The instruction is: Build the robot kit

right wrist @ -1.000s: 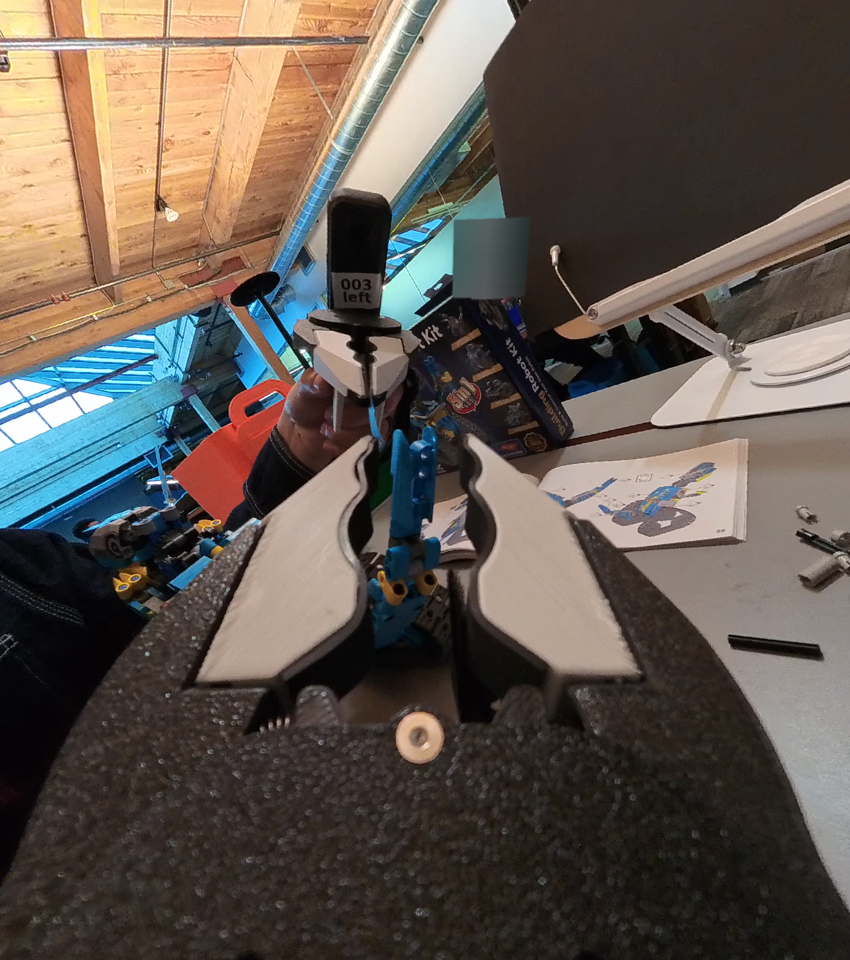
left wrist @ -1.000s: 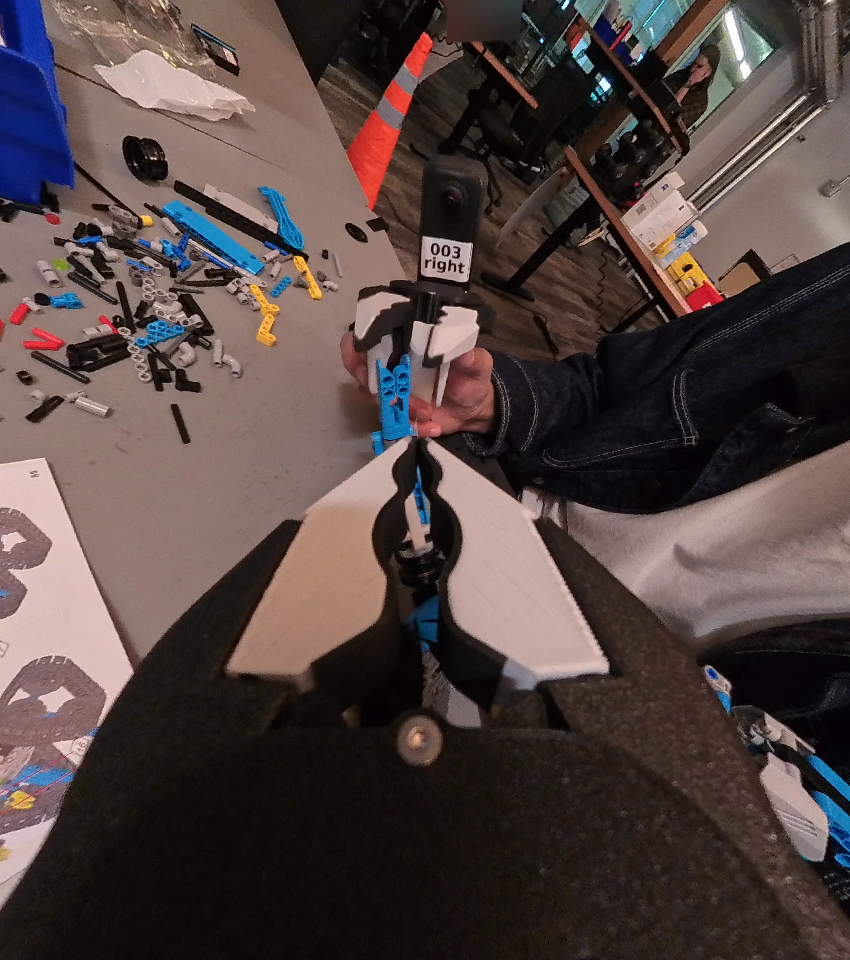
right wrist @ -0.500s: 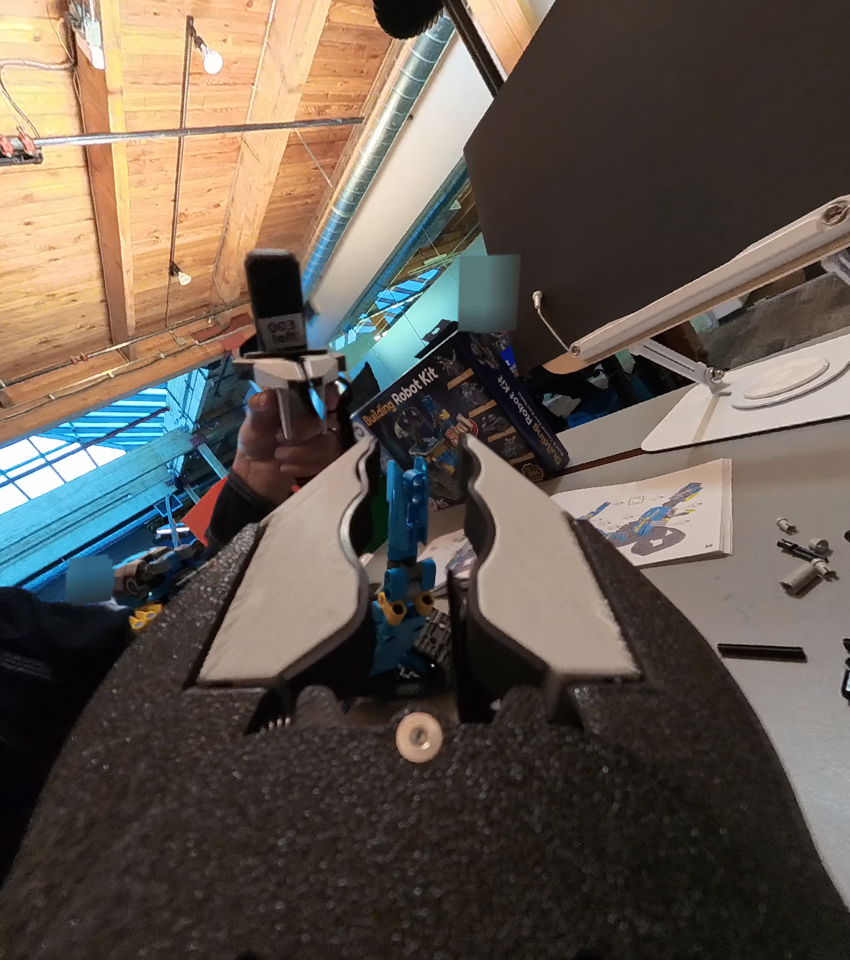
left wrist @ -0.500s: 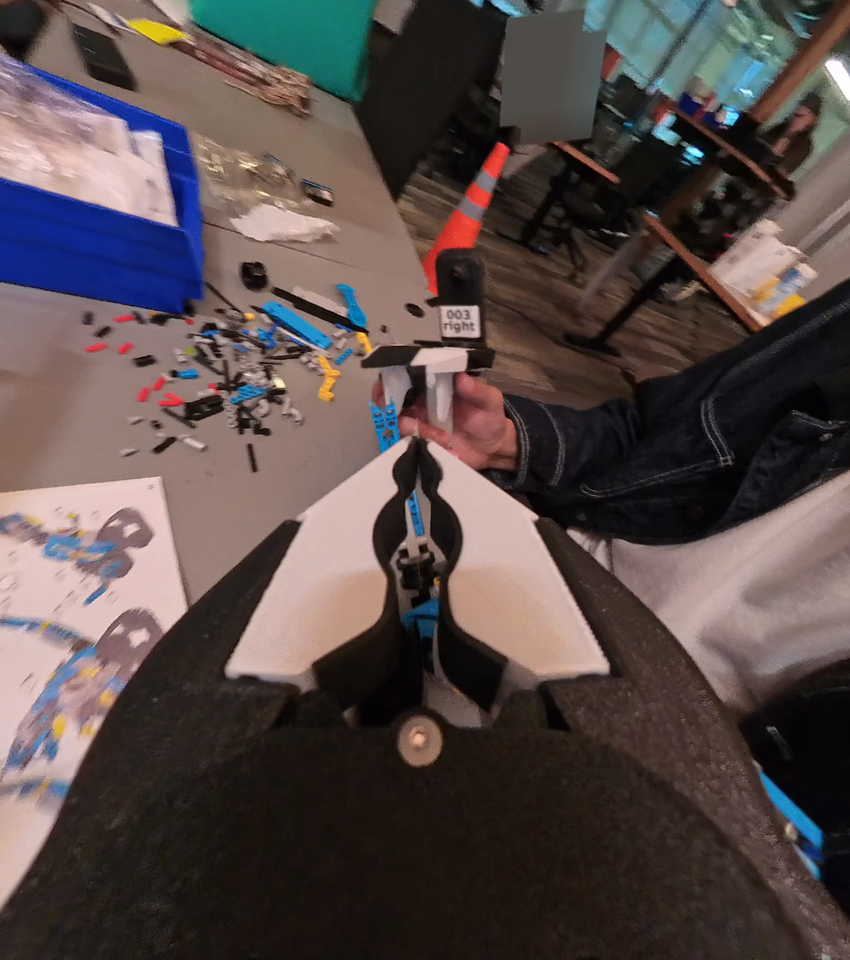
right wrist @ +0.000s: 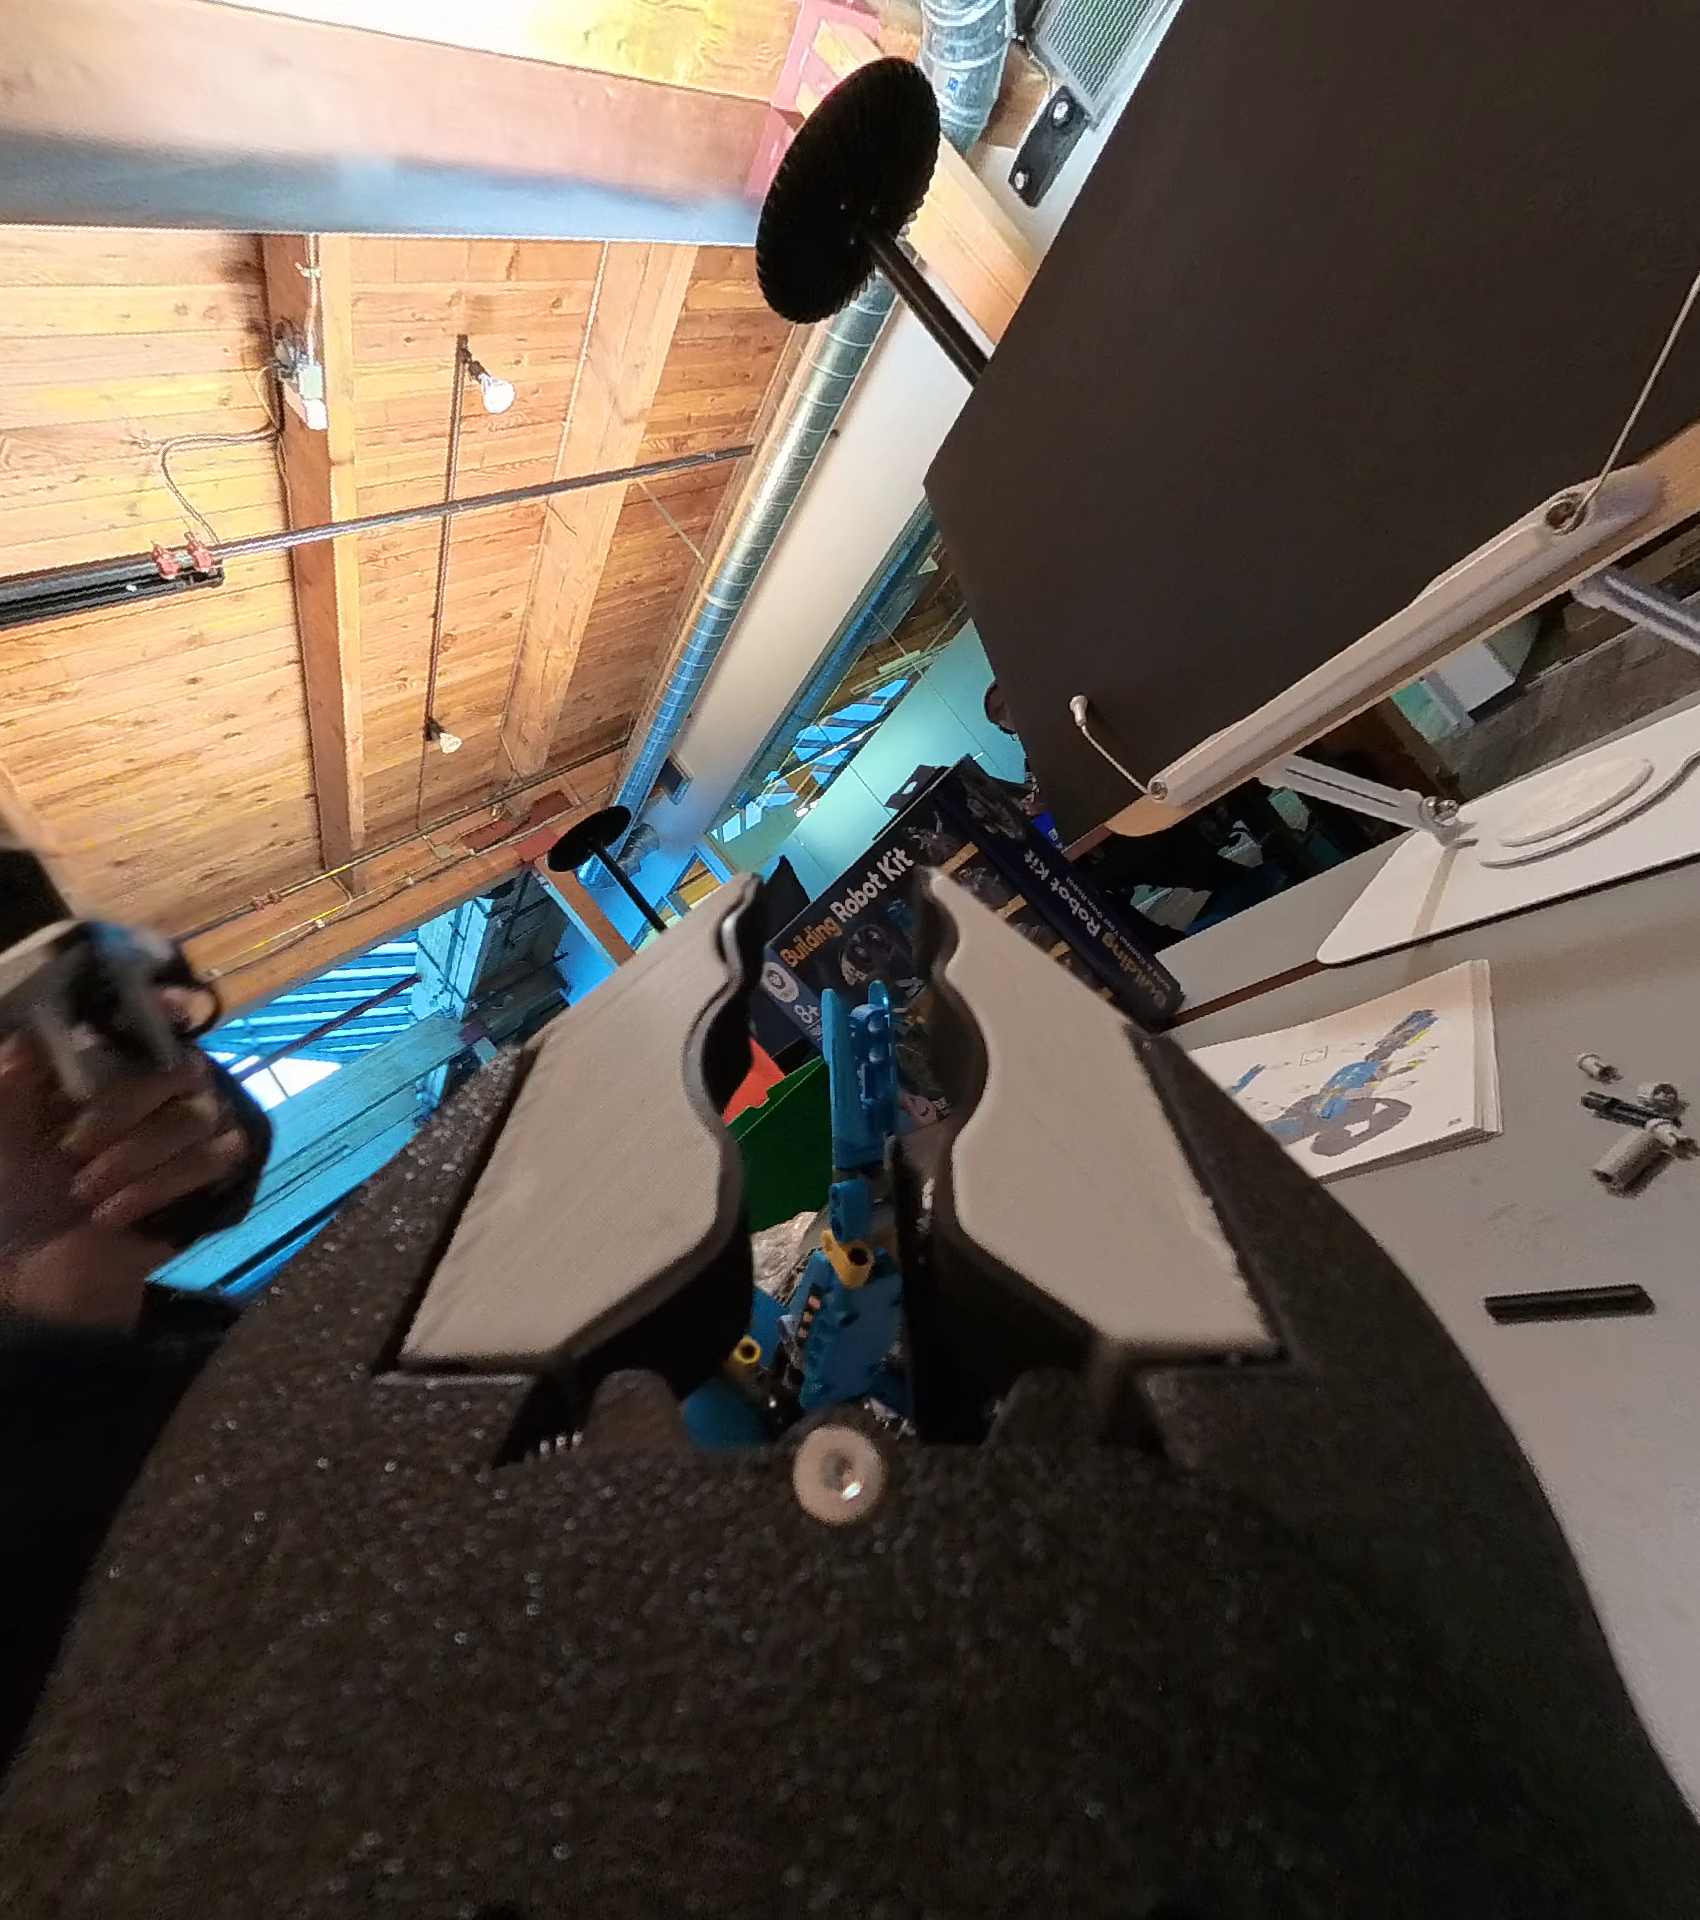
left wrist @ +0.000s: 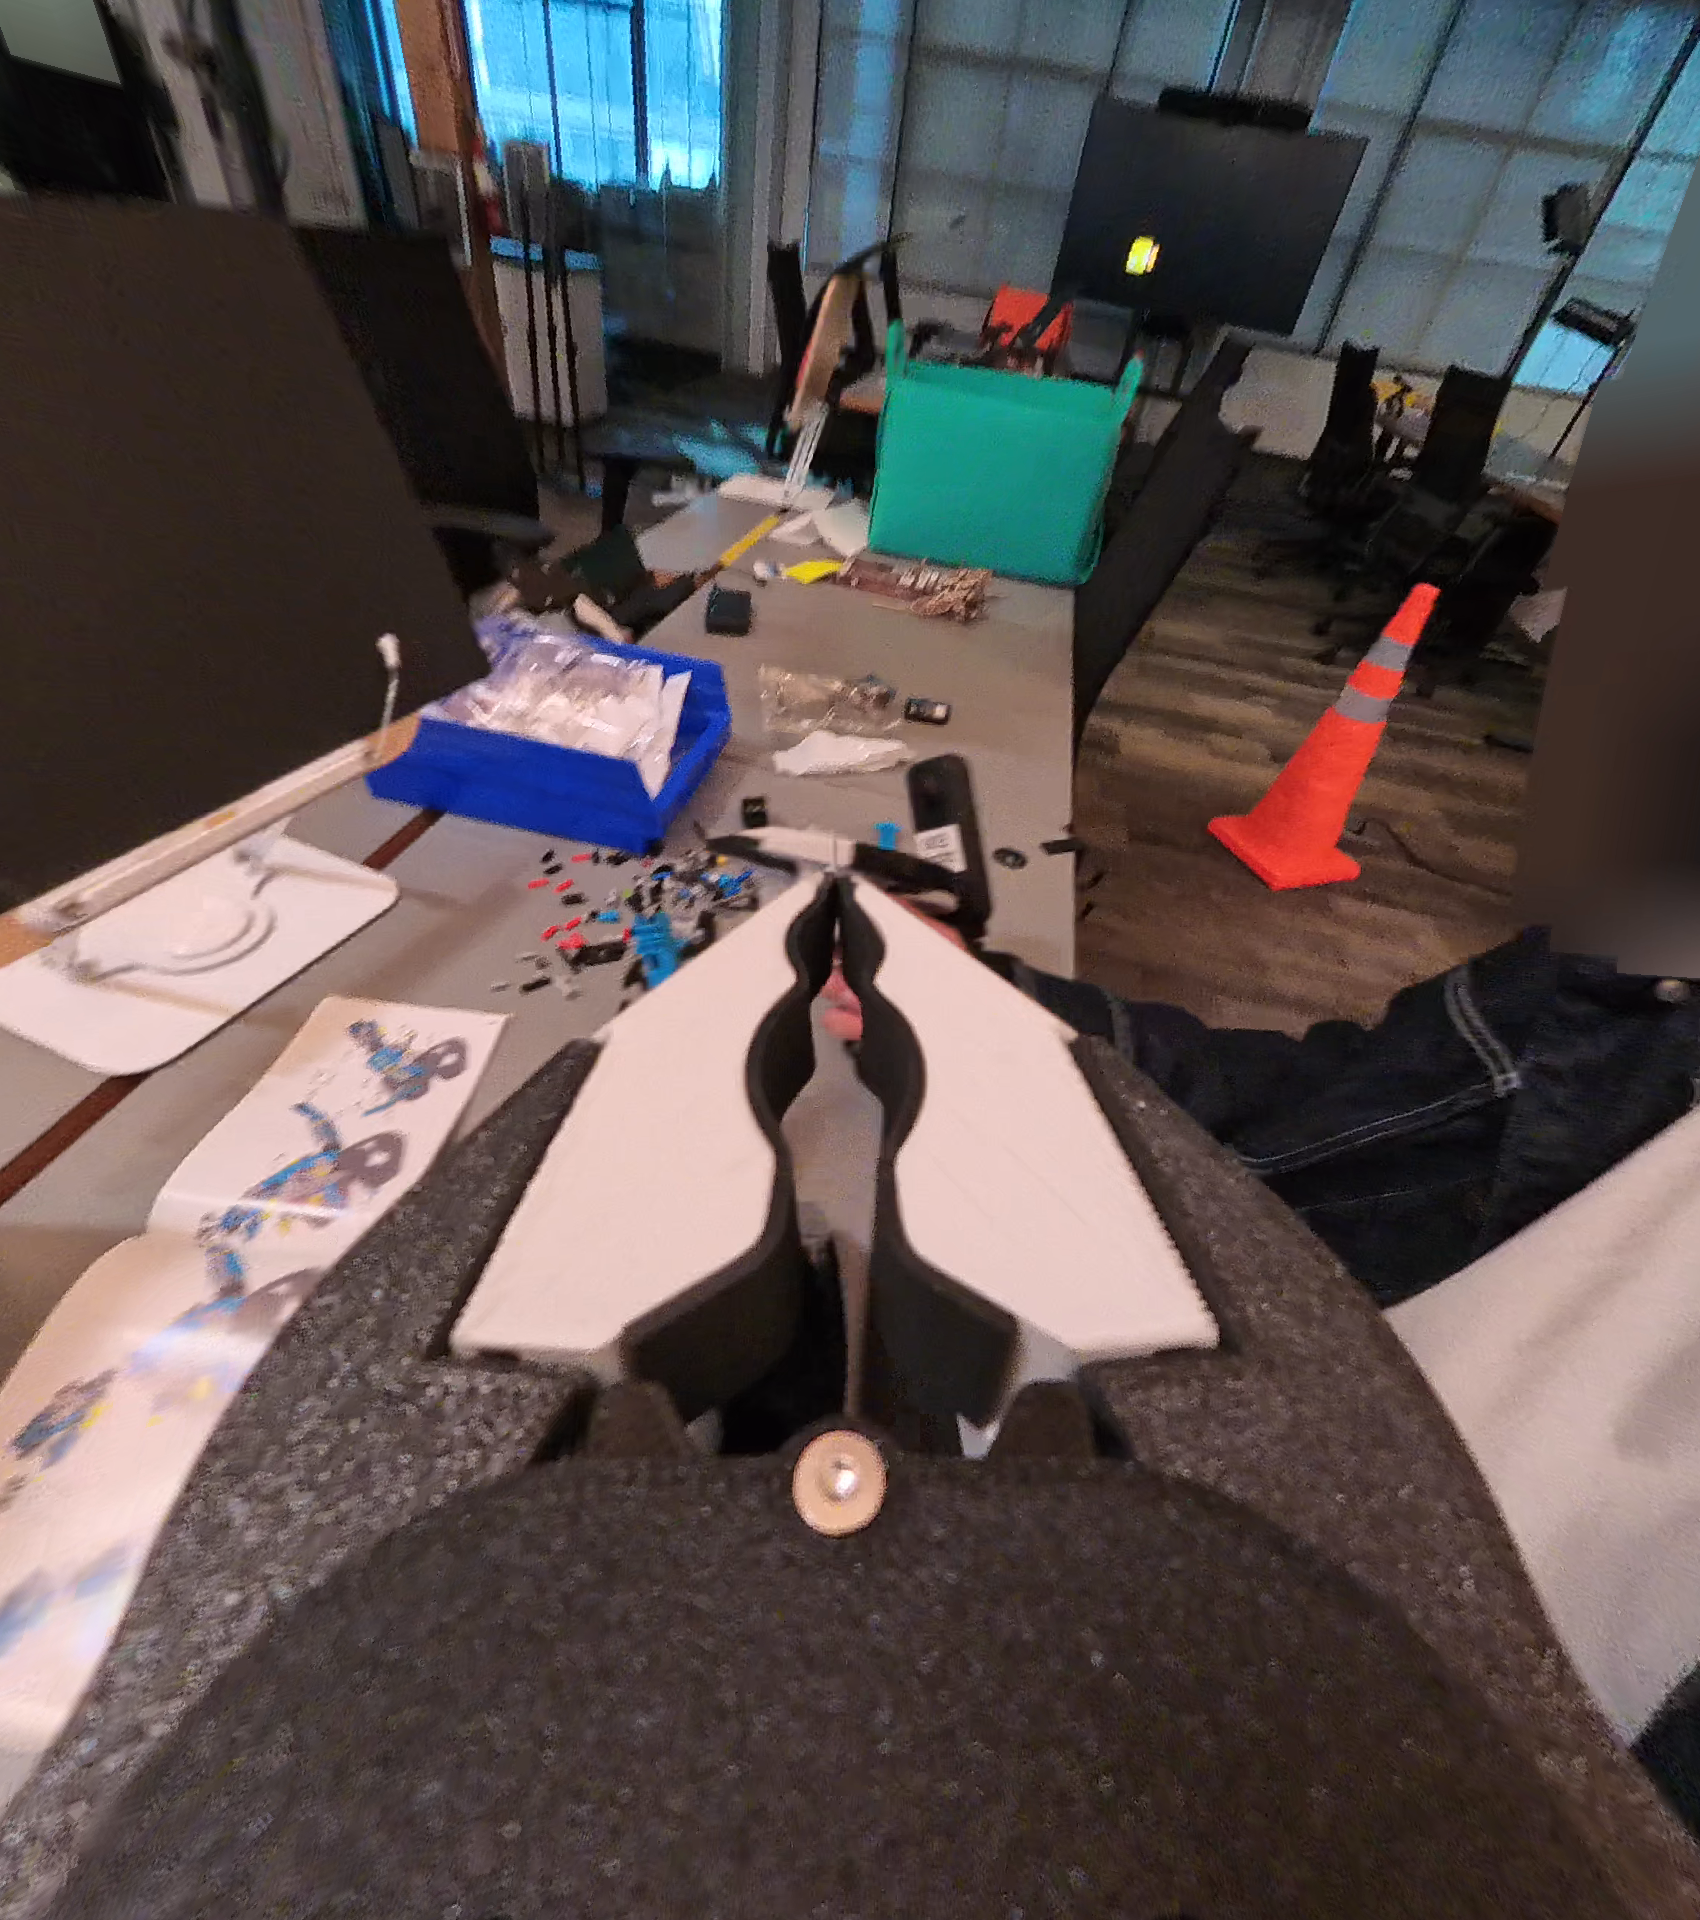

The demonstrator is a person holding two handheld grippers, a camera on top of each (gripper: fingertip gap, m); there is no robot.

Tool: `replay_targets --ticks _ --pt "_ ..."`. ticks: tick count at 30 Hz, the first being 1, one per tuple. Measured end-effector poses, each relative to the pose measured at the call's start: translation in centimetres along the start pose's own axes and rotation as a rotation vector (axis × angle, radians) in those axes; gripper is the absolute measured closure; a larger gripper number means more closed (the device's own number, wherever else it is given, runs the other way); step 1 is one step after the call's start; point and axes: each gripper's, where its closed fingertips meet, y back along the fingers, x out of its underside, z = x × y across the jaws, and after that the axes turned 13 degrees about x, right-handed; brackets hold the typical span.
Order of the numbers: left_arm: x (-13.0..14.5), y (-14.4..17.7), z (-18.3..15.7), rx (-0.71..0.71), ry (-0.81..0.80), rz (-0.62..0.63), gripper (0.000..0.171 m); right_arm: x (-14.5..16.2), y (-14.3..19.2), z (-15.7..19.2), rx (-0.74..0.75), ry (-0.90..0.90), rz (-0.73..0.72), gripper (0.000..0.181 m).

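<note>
A long grey table (left wrist: 929, 665) is running away from the person, with a tall black board (left wrist: 150, 520) standing along its far side. A flat white lamp base (left wrist: 181, 935) is lying beside that board. Nearer the person an open instruction booklet (left wrist: 326, 1164) is lying flat, and a blue bin (left wrist: 534, 779) of plastic bags is sitting farther along. A dark kit box (right wrist: 981, 935) is standing behind the booklet. An orange cone (left wrist: 1334, 758) is standing on the floor, well apart from the table.

The right gripper (right wrist: 838, 894) is pointing up towards the wooden ceiling. Its jaws are clamping a blue brick assembly (right wrist: 856, 1278) low down, near their roots, while their tips are standing apart. A long blue beam of that assembly is rising between the fingers without touching the left one. Held this deep, the assembly is probably sitting firmly, though the free beam could twist if pushed sideways.

The left gripper (left wrist: 831, 883) is hovering above the table edge, its tips meeting and nothing plainly showing between them. A hand (right wrist: 98, 1174) is gripping its handle.

Loose small bricks (left wrist: 617, 904) are lying scattered just ahead of the left gripper.
</note>
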Motion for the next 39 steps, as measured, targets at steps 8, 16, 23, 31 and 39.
replay_targets --ticks 8,16,23,31,39 --pt "8.2 -3.7 -4.3 -0.085 0.084 -0.235 0.171 1.7 -0.4 0.8 -0.006 0.063 0.065 0.153" --pt "8.5 -4.8 -3.1 0.031 0.254 -0.500 0.171 2.2 -0.7 1.2 -0.010 0.104 0.081 0.154" --pt "8.9 -5.3 -3.2 0.061 0.320 -0.518 0.171 3.1 0.3 6.3 -0.211 0.229 0.111 0.154" --pt "12.4 -6.4 -4.5 0.018 0.305 -0.250 0.171 10.5 8.5 19.0 -0.760 0.447 0.761 0.147" --pt "15.0 -7.3 -6.5 -0.067 0.127 0.075 0.171 12.1 10.6 20.7 -0.740 0.677 0.829 0.156"
